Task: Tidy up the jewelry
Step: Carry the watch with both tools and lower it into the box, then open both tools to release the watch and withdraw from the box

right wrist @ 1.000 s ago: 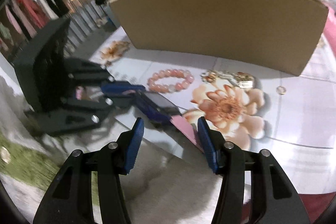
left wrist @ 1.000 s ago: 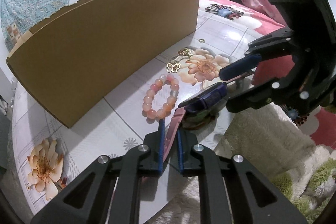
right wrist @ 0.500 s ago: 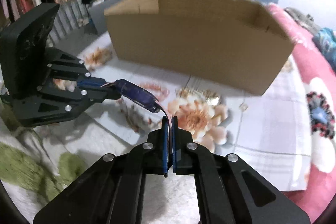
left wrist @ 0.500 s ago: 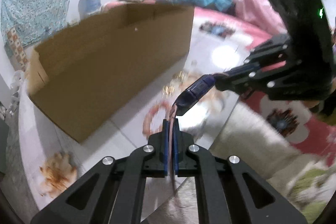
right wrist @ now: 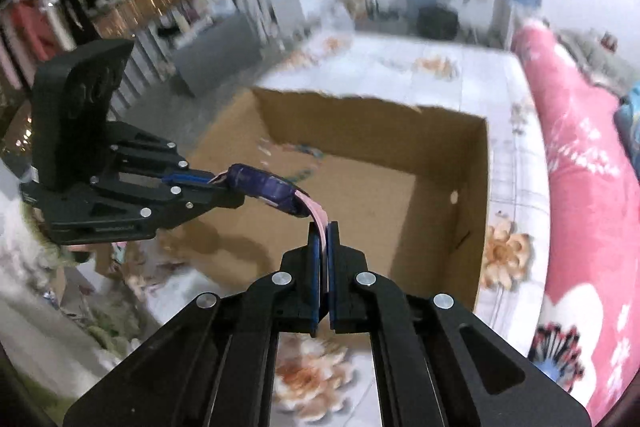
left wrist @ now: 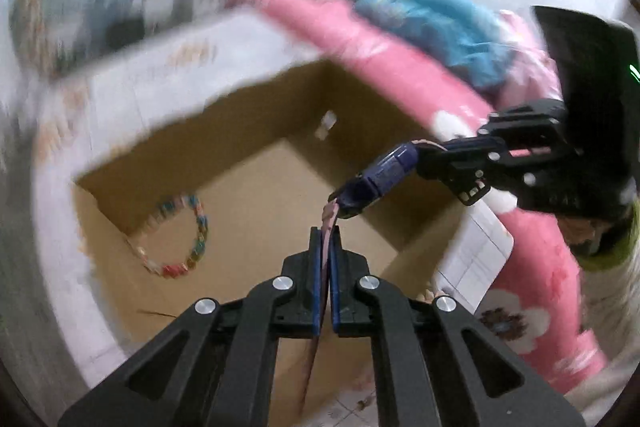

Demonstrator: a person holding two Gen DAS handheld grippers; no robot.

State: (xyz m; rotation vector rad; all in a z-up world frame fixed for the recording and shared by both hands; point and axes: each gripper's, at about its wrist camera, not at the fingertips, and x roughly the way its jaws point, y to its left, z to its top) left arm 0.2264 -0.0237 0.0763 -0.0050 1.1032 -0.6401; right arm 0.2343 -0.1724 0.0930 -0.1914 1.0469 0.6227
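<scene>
Watch [left wrist: 376, 179] over box [left wrist: 256, 187]; beaded bracelet [left wrist: 180, 239] only left-view.

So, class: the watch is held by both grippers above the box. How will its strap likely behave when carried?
The watch strap looks floppy: it bends sharply into the right gripper. The dark case probably weighs most, sagging between the right gripper and left gripper. Released over the box, it would likely drop in and lie limp.
</scene>
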